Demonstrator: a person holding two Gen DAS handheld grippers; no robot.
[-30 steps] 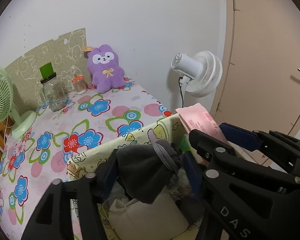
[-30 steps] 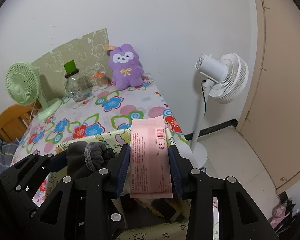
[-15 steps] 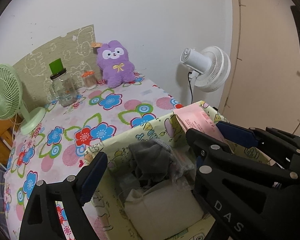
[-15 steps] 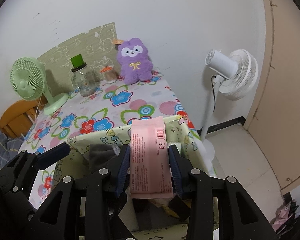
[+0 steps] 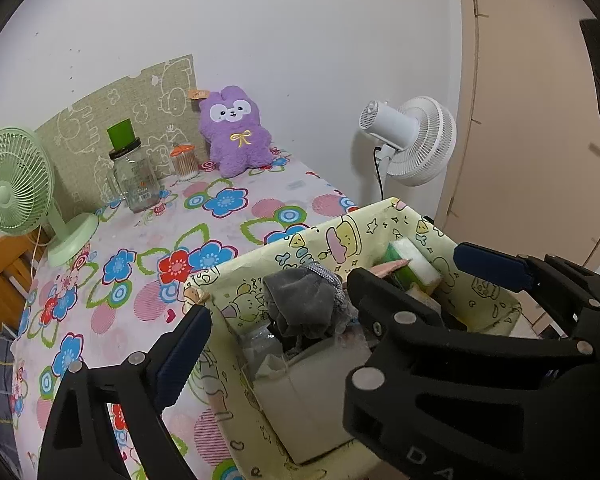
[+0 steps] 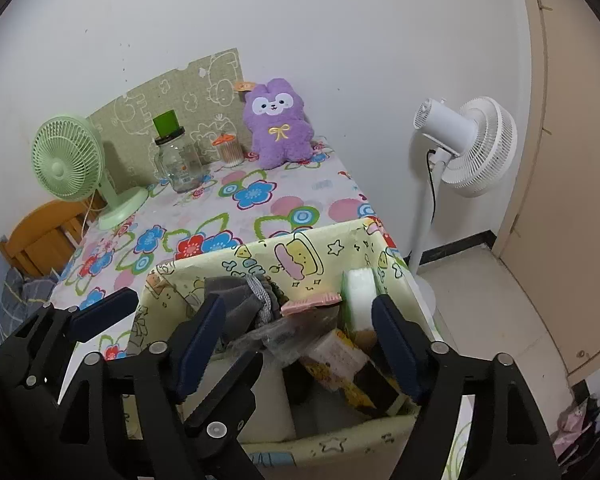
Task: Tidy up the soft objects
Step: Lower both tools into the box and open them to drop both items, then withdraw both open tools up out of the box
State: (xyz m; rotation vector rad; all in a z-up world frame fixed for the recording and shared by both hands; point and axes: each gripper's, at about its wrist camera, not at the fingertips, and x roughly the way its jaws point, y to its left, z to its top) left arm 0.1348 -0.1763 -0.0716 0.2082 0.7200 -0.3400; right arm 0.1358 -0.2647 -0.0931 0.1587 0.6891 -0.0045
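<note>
With both claws released over pale-yellow cartoon-print fabric storage box (image 6: 300, 256), right gripper (image 6: 300, 340) jaws just opened, nothing between pads; left gripper (image 5: 276, 312) likewise wide, empty. Flat pink plastic packet (image 6: 312, 304) now inside box beside grey knitted sock bundle (image 6: 236, 300), apparently loose on top. Risk: piled contents spill, soft box wall snags on jaw.

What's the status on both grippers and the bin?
Left gripper open, jaws just opened, empty. Right gripper open, jaws just opened, pink pack dropped in the bin. Grey cloth in bin too. Nothing in the way.
</note>
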